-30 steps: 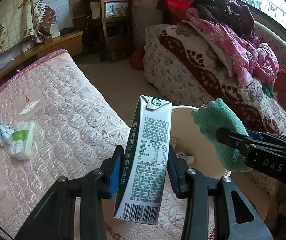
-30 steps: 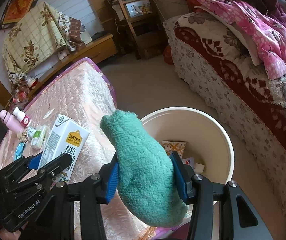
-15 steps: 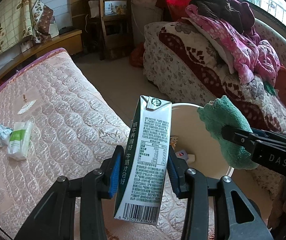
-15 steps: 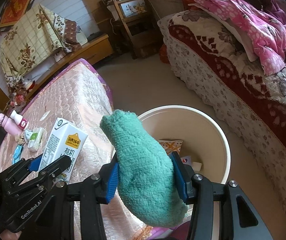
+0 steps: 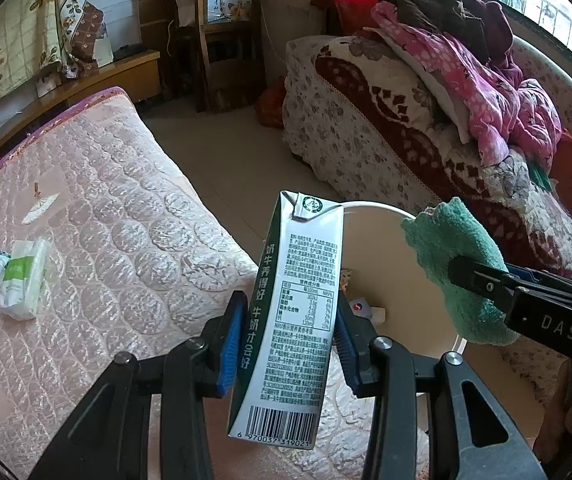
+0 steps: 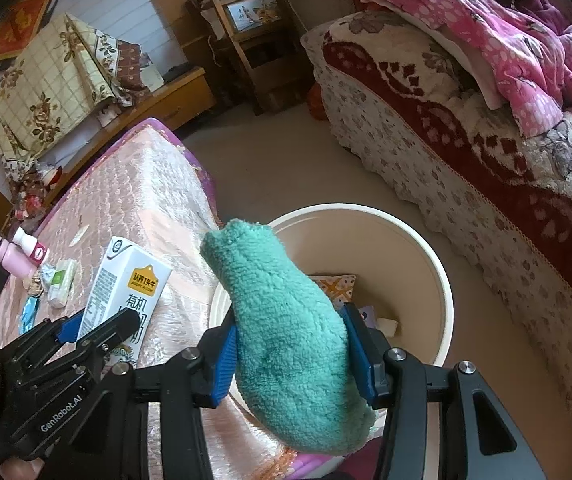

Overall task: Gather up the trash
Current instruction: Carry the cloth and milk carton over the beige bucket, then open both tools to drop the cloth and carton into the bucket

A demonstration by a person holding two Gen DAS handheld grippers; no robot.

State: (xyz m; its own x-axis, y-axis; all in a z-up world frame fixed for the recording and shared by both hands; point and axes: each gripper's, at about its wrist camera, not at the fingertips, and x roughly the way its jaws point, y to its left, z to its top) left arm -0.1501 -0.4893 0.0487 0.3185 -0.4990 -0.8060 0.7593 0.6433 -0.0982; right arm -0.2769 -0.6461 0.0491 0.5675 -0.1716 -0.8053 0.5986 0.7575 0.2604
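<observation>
A few wrappers lie in the cream bucket (image 6: 442, 280) beyond both tongs. Left tongs (image 5: 288, 340) clamp the milk carton (image 5: 290, 320); right tongs (image 6: 292, 354) clamp the green cloth (image 6: 286, 340).

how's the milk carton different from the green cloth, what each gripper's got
The milk carton is a stiff, flat-sided box, white and dark green with printed text and a barcode; the green cloth is a soft, fuzzy, plain teal bundle with no print. The carton is pinched in the left gripper, the cloth in the right gripper. The carton keeps its shape; the cloth bulges around the pads. Both are held up near the cream bin.
</observation>
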